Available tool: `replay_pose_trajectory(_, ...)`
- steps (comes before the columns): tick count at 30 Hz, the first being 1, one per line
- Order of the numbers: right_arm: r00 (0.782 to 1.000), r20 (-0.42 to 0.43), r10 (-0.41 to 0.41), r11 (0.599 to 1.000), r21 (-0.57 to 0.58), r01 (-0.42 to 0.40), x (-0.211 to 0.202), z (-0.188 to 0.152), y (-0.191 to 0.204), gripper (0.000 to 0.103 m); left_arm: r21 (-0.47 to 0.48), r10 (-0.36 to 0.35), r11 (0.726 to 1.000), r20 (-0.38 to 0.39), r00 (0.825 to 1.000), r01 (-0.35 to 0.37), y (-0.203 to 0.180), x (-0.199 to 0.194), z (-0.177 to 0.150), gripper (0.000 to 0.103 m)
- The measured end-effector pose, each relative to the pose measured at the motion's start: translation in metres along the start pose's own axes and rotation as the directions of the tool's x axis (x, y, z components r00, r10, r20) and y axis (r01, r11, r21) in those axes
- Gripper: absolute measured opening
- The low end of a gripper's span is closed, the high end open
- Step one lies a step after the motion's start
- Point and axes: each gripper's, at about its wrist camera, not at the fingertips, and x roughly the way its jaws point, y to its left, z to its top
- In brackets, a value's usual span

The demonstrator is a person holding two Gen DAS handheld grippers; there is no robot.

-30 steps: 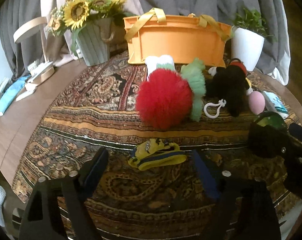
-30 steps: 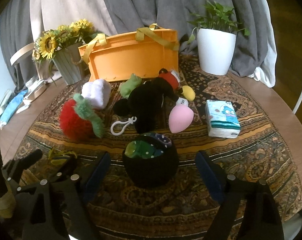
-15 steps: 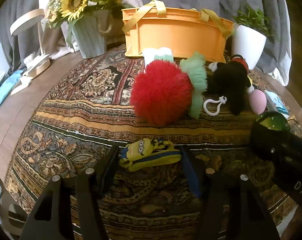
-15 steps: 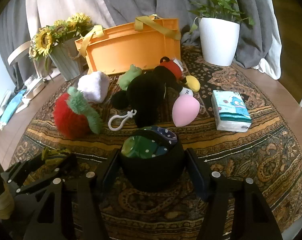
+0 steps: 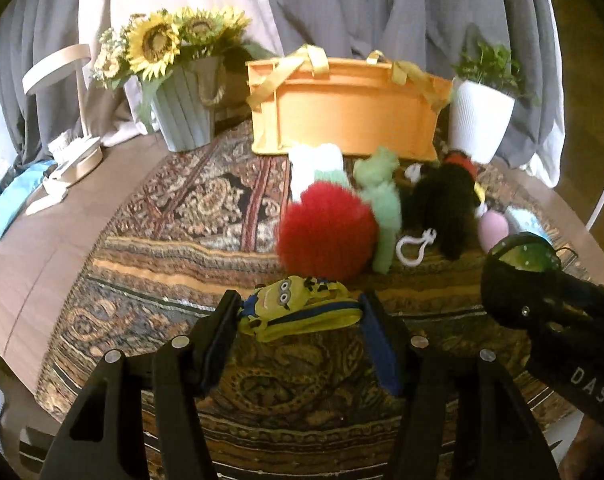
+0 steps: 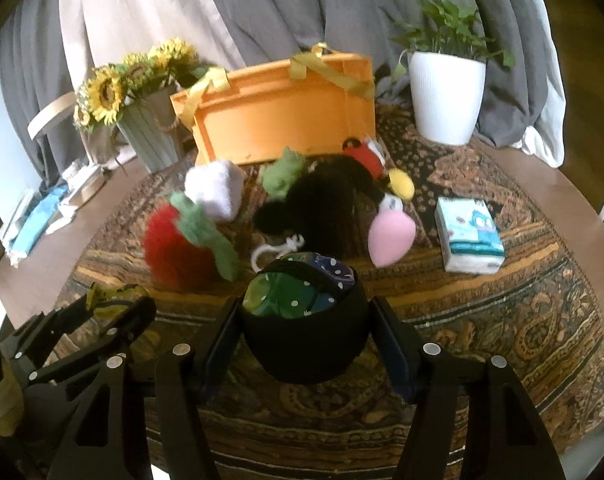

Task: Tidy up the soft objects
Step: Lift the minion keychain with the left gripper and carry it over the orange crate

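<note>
Yellow minion pouch point(image 5: 300, 312) lies flat between left fingers point(image 5: 218, 332) | black dotted-lined pouch point(image 6: 304, 320) upright between right fingers point(image 6: 394, 354)

Dim, warm light; soft blur, fisheye-bent edges, dark corners.

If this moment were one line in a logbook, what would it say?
left gripper: closed on yellow pouch | right gripper: closed on black bundle | orange bin: behind

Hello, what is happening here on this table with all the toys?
A person with a gripper in each hand is sorting soft things on a patterned cloth. The left gripper has its fingers on both sides of a yellow Minion pouch; the right gripper is closed on a black pouch. Other plush toys lie before the orange basket.
</note>
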Motion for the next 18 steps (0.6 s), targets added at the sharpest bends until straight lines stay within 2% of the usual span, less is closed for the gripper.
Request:
replay_pose_trajectory(10, 0.997, 0.073, 0.001, 1.0, -0.004, -0.001, -0.017, 0.04, 0.018, 0.065, 0.023, -0.027, 0.999, 0.082, 0.996, 0.025, 0.013, -0.022, 0.049, 0.06)
replay_pose_trajectory(18, 0.991, 0.13, -0.004, 1.0, -0.005, 0.005, -0.024, 0.081, 0.033, 0.065, 0.043, -0.059, 0.998, 0.159, 0.985, 0.053, 0.028, -0.031, 0.099, 0.06)
